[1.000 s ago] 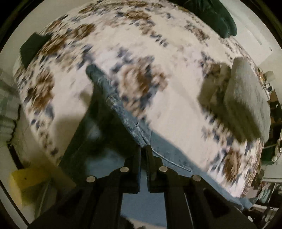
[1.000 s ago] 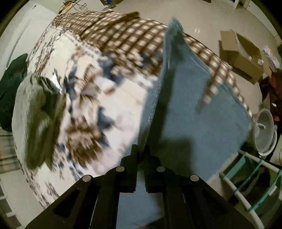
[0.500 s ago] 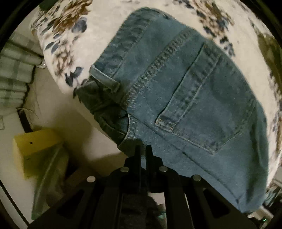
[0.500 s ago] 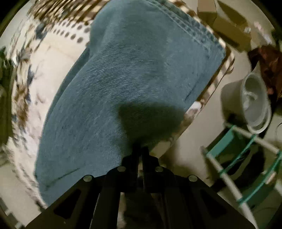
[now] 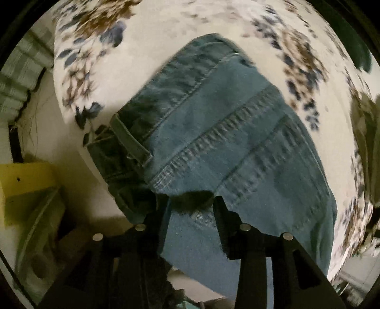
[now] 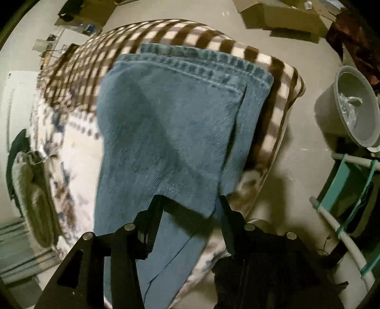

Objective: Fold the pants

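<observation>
On the bed with the flower sheet lie the blue pants, folded over. At their waist end, the left gripper has its fingers spread wide, with cloth between them but not pinched. At the leg end, near the brown checked blanket, the right gripper is spread wide too. A gray bucket stands on the floor.

We see a bed with a flowery sheet and a brown checked blanket. On the floor stand a grey bucket, cardboard boxes and a yellow box. A fuzzy grey towel lies on the bed.
</observation>
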The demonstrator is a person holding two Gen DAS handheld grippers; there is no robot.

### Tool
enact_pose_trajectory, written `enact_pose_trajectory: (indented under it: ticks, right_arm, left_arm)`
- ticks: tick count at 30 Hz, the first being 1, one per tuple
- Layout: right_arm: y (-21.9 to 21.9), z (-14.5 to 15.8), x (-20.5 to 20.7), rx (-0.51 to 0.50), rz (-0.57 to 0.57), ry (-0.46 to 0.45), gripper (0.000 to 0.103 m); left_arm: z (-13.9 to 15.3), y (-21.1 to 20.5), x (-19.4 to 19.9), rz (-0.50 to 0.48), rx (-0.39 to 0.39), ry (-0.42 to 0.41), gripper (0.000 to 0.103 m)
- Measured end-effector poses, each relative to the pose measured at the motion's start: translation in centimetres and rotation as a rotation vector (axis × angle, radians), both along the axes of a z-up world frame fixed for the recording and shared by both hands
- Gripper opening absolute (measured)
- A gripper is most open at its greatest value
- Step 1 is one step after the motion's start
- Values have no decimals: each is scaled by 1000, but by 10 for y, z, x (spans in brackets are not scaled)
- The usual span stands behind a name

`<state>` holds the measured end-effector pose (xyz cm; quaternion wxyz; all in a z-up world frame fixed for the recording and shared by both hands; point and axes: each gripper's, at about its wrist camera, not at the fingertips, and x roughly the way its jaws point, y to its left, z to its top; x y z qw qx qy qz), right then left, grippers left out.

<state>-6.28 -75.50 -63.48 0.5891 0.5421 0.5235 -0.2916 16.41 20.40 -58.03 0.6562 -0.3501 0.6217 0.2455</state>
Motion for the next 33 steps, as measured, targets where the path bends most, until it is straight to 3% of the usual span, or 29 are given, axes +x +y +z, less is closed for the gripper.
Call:
enact_pose_trajectory:
  ticks: [3, 5, 6, 7, 13, 17, 20, 24, 27, 31, 33]
  right_arm:
    - [1, -9, 4, 1, -29, 1, 46]
    - [2, -11, 4, -7, -39, 3, 21]
    - [3, -11, 6, -14, -38, 4, 21]
    - [4, -9, 6, -20, -39, -4, 18]
    - [16, 7, 15, -101, 25, 36, 14]
    - [20, 24, 22, -148, 88, 60, 13]
    - [17, 33, 23, -157, 113, 76, 12]
    - [10, 29, 13, -153, 144, 111, 12]
    - [3, 9, 7, -102, 177, 145, 13]
    - [-14, -5, -18, 2, 99, 115, 37]
    - [-27, 7, -34, -36, 33, 63, 38]
  left_arm:
    - [-11, 7, 2, 45, -9, -6, 34]
    - [-8, 4, 4, 36, 22, -12, 27]
    - [-8, -3, 2, 16, 63, -12, 11]
    - [-4, -11, 3, 5, 93, -14, 3]
    - [27, -7, -15, -40, 69, -130, 1]
    - [56, -1, -37, -61, 48, -159, 1]
    - [56, 16, -46, -73, 52, -146, 1]
    - [33, 24, -37, -88, 123, -82, 0]
    - [13, 32, -44, -72, 88, -1, 1]
    - [16, 12, -44, -127, 93, 23, 2]
    - [22, -7, -37, -180, 117, 29, 3]
